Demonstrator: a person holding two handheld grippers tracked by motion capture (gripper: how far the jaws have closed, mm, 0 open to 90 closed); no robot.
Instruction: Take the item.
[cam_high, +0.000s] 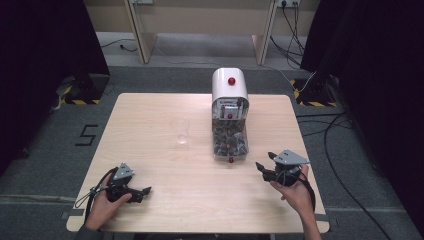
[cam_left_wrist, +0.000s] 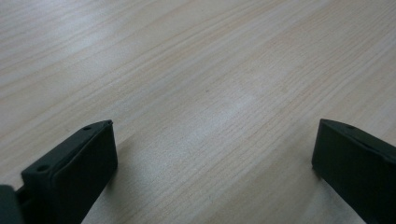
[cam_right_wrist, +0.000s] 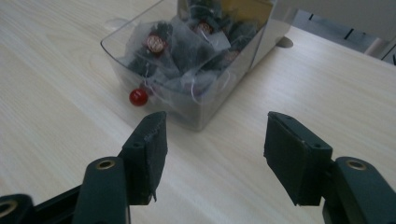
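I am holding the right gripper (cam_high: 264, 161) at about four o'clock on the wooden table (cam_high: 150, 115), and its jaws are standing spread with nothing between them. In the right gripper view the right gripper (cam_right_wrist: 212, 140) is pointing at the clear drawer (cam_right_wrist: 205, 112) of the tea bag dispenser (cam_high: 229, 90), which is sitting near the table's far edge at roughly twelve o'clock, its drawer pulled out toward me. The drawer is holding mesh tea bags (cam_right_wrist: 187, 51) with round red-and-white tags; the print on the tags is too small for me to read. A red knob (cam_right_wrist: 138, 97) is sticking out from the drawer's front wall, near the gripper's fingertips but apart from them. Another red knob (cam_high: 231, 80) is sitting on the dispenser's white top.

I am resting the left gripper (cam_high: 142, 192) at about seven o'clock, well apart from the dispenser. In the left gripper view the left gripper (cam_left_wrist: 212, 140) is showing its jaws spread wide over bare wood.

A clear glass cup (cam_high: 180, 130) is standing just left of the dispenser, near the table's centre. A "5" (cam_high: 86, 135) is marked on the floor at nine o'clock.
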